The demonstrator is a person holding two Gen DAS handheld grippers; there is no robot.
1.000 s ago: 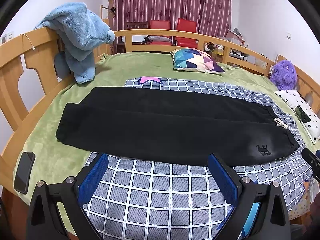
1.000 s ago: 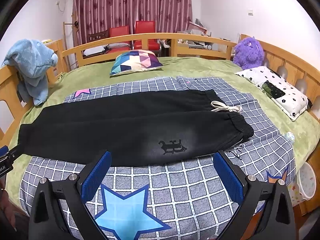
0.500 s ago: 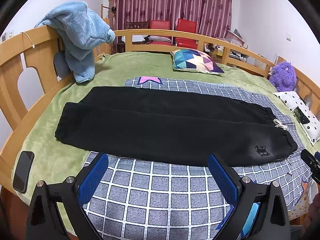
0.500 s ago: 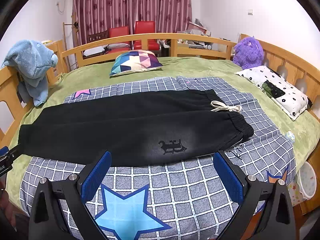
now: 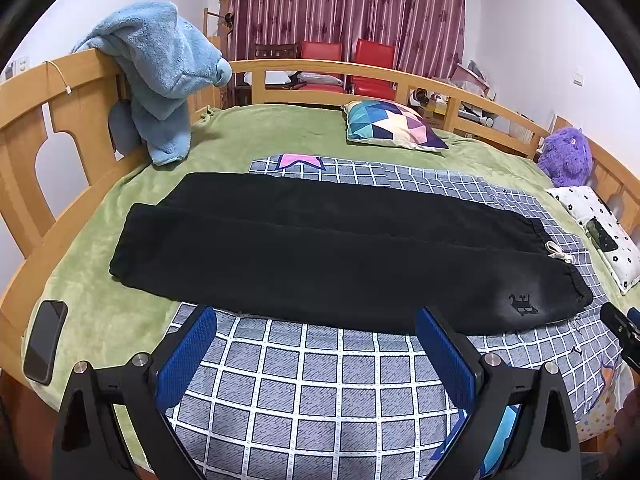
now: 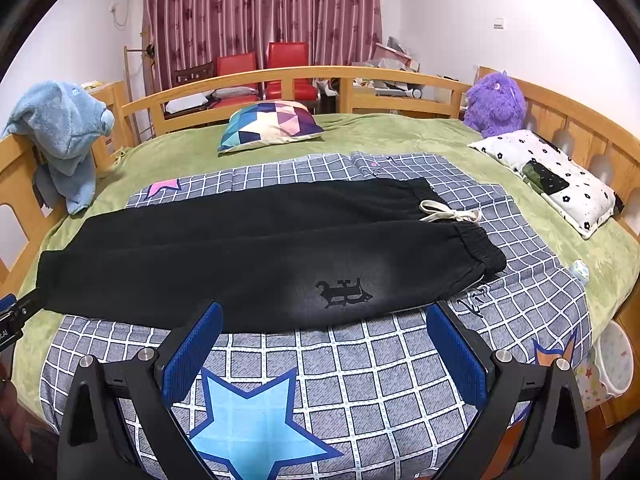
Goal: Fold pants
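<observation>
Black pants (image 5: 320,256) lie flat across the bed, legs side by side, cuffs at the left, waistband with a white drawstring (image 5: 558,250) at the right. In the right wrist view the pants (image 6: 240,252) show a dark logo (image 6: 342,292) near the waistband. My left gripper (image 5: 316,344) is open and empty, held just short of the near edge of the pants, toward the leg half. My right gripper (image 6: 324,344) is open and empty, just short of the near edge below the logo.
A grey checked blanket (image 5: 320,384) lies on a green bedspread (image 5: 100,320). A phone (image 5: 44,340) lies at the left bed edge. A blue plush towel (image 5: 164,76) hangs on the wooden rail. A patterned cushion (image 5: 392,126), a purple toy (image 5: 566,156) and a white pillow (image 6: 556,178) lie farther back.
Both grippers stay open and nearly still. The left wrist view has shifted very slightly; the pants have not moved.
</observation>
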